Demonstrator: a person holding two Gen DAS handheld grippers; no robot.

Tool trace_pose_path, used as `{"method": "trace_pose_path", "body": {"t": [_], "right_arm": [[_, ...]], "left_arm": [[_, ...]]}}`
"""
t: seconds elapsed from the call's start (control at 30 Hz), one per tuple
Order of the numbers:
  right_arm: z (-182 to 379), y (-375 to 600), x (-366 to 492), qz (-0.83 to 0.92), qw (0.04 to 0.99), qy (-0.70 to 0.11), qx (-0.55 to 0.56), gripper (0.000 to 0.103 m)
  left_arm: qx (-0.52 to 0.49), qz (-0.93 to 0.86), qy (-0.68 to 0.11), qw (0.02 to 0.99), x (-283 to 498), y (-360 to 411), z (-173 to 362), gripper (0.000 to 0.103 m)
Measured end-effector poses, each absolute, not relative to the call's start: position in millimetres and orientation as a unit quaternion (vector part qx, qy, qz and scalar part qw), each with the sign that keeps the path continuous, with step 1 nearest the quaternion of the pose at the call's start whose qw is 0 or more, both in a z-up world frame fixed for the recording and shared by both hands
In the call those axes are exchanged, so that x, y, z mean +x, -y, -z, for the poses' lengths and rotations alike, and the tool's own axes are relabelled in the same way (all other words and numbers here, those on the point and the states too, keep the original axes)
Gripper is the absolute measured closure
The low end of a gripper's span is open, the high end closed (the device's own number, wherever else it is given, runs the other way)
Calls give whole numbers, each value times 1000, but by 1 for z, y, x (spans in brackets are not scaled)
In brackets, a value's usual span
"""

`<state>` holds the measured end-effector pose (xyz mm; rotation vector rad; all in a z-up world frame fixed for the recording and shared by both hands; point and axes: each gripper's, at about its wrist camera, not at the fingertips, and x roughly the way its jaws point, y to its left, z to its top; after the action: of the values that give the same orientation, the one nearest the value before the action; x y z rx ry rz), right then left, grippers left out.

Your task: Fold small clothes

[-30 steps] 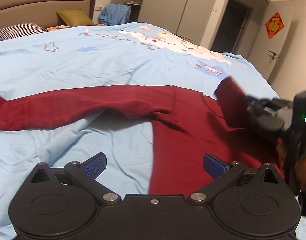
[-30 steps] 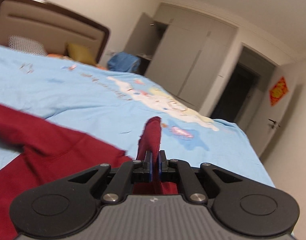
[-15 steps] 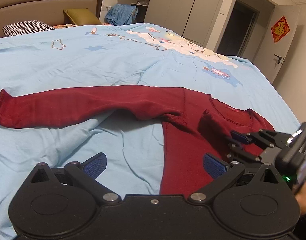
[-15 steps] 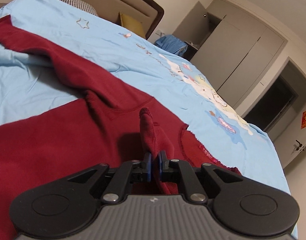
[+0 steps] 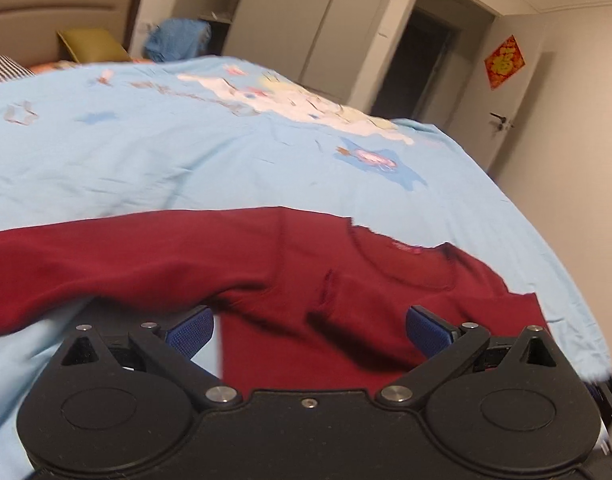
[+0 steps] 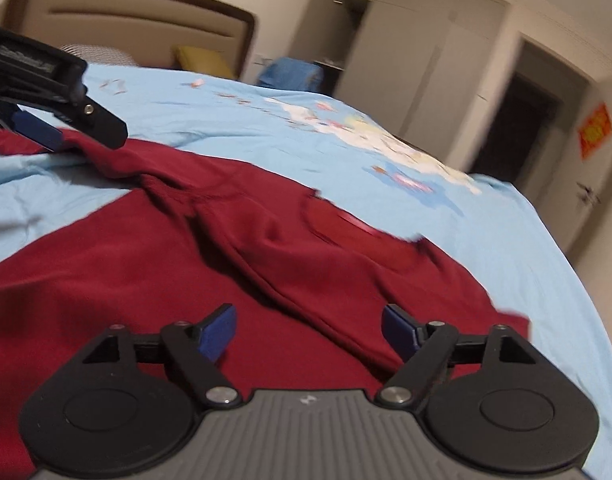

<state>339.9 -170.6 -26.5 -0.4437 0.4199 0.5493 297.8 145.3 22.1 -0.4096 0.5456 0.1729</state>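
1. The red top lies flat on the bed, chest up, neckline toward the far side. One sleeve now lies folded across the chest; the other sleeve stretches straight out to the left.
2. Half a second ago the right hand-held gripper was pinched on that folded sleeve's cuff. Now its jaws stand wide apart and hold nothing, so the sleeve has been let go: the first fold looks done.
3. The left hand-held gripper is also spread wide and empty, low over the armpit area; in the right view it sits near the outstretched sleeve, likely the next thing to fold.
4. The fabric is a soft, matte knit in deep red, limp, with ridged creases where the sleeve lies doubled.
5. The bed's sheet is pale blue, lightly wrinkled, with cartoon prints. Both views are motion-blurred.
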Motion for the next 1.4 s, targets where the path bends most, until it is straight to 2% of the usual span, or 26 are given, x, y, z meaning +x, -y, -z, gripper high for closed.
{"method": "trace_pose_path", "body": {"t": [0.2,0.3,0.43,0.5,0.6,0.63,0.9,1.03,1.1,1.2,1.27,1.33,1.4], "right_arm": [[24,237,324,-201,939,-226,-165,13],[27,259,316,-179,944,-229,-155,11],[30,279,314,-155,948,-239,-141,9],[33,285,314,-148,950,-243,-131,8],[35,289,315,-142,951,-247,-118,8],[35,290,315,-142,952,-247,-115,7],[36,287,312,-145,952,-247,-108,6],[39,288,314,-145,951,-251,-103,6],[41,287,316,-144,951,-255,-102,5],[41,285,318,-132,952,-256,-104,5],[41,286,320,-123,954,-253,-104,5],[41,286,323,-108,956,-250,-111,3],[43,285,329,-81,958,-240,-132,2]], "left_arm": [[-243,-58,-288,925,367,-155,-9,15],[-257,-51,-303,916,391,-156,-2,26],[-272,-34,-323,906,411,-152,9,53],[-274,-26,-331,902,418,-149,13,62],[-263,-17,-338,903,427,-142,15,94],[-256,-16,-340,905,427,-141,14,97],[-148,-43,-234,960,370,-118,-22,99],[-136,-68,-261,953,362,-124,-8,98],[-160,-79,-292,940,368,-134,5,94],[-186,-87,-300,931,366,-142,14,77],[-179,-87,-293,935,362,-140,13,59],[-162,-85,-289,940,360,-135,12,53],[-148,-84,-294,941,360,-128,14,52]]}}
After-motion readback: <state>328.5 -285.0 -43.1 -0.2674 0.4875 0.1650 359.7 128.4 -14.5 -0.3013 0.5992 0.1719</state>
